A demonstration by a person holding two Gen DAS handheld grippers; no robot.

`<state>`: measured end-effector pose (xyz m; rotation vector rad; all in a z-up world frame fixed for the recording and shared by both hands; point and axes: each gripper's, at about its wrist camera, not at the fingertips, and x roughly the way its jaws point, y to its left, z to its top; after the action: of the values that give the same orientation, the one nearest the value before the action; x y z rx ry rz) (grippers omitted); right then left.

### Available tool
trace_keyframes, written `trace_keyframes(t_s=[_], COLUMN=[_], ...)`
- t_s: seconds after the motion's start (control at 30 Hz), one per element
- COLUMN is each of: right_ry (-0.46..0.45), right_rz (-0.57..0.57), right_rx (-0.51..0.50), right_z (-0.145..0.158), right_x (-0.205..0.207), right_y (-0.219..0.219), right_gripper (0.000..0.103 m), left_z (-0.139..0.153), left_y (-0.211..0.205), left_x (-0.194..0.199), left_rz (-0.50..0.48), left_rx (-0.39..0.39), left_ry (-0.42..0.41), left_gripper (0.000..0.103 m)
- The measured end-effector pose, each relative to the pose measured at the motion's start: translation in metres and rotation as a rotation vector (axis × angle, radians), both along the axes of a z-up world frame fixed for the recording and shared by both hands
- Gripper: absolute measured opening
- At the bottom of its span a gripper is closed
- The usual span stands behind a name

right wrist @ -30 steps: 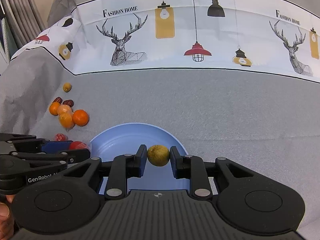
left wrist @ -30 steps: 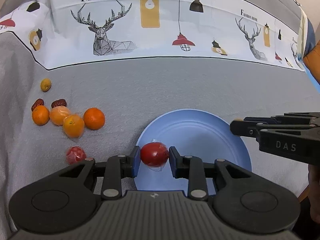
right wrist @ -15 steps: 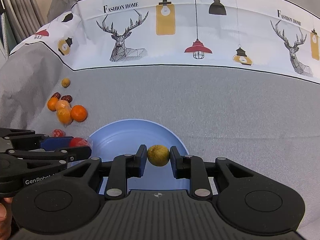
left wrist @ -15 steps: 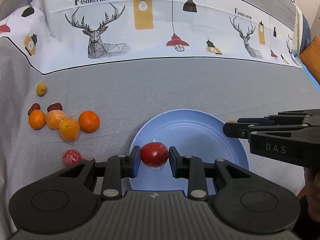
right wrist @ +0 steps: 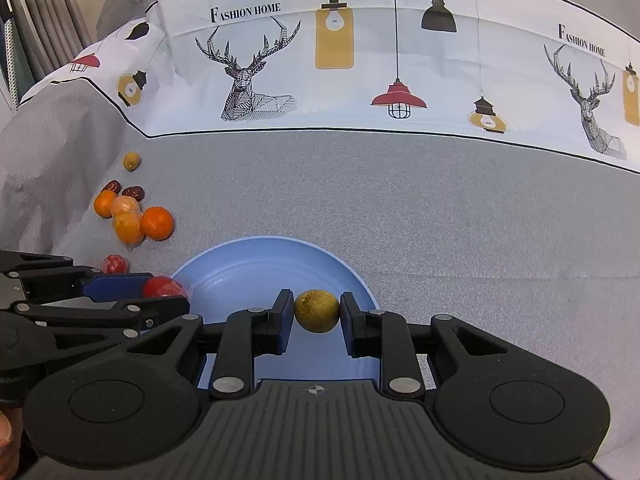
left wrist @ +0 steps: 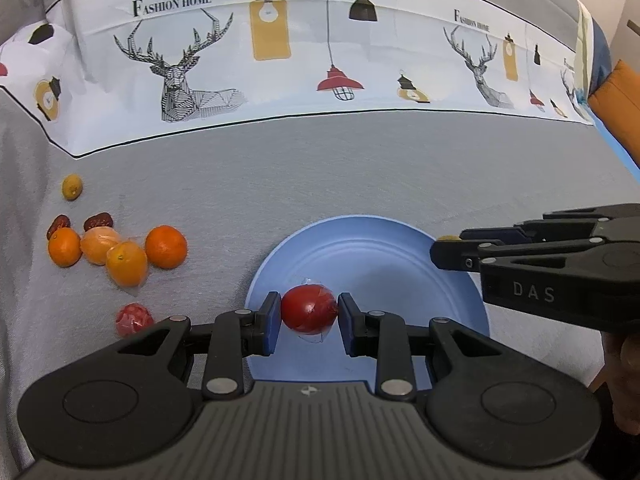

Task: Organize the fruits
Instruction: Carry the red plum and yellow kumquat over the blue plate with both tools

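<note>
A blue plate lies on the grey cloth. Over its near left rim my left gripper is shut on a red fruit in clear wrap. My right gripper is shut on a small yellow-green fruit above the plate's near right part; from the left wrist view it reaches in from the right, and only a sliver of that fruit shows at its tip. Left of the plate lie several oranges, a wrapped red fruit, two dark red dates and a small yellow fruit.
A white band printed with deer and lamps runs across the far side of the cloth. An orange cushion sits at the far right. The person's hands show at the lower frame edges. Bare grey cloth stretches right of the plate.
Both grippers keep their grips over the plate. In the left wrist view the scene has rolled slightly; nothing else has shifted.
</note>
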<state>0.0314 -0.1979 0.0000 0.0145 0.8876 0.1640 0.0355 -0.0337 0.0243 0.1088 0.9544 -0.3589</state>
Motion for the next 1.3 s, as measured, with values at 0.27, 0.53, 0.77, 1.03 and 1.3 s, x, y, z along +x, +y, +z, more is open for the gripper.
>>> trace_keyframes(t_s=[0.27,0.53,0.77,1.03,1.3], right_ry=[0.001,0.001,0.001,0.002,0.002], right_rz=[0.004,0.011,0.012,0.013,0.013], right_rx=[-0.004,-0.010,-0.011,-0.012,-0.013], right_z=[0.0004,0.0003,0.0001,-0.0003,-0.0002], right_x=[0.0004,0.0005,0.0006,0.0005,0.0005], right_y=[0.0001,0.0013,0.0014,0.0020,0.0025], right_gripper=[0.026,0.026,0.026,0.026,0.026], left_z=[-0.0007,-0.0005,-0.0004,0.0001,0.0008], left_y=[-0.0016,-0.0019,-0.0015,-0.0017,-0.0019], left_x=[-0.0006,-0.0010,-0.0006,-0.0016,-0.0016], left_rz=[-0.016,-0.022,-0.022,-0.024,-0.024], left_rx=[-0.017,-0.020,-0.023,-0.024,-0.027], left_ry=[0.013,0.014,0.012,0.013,0.014], left_gripper=[0.033,0.033,0.033,0.033,0.033])
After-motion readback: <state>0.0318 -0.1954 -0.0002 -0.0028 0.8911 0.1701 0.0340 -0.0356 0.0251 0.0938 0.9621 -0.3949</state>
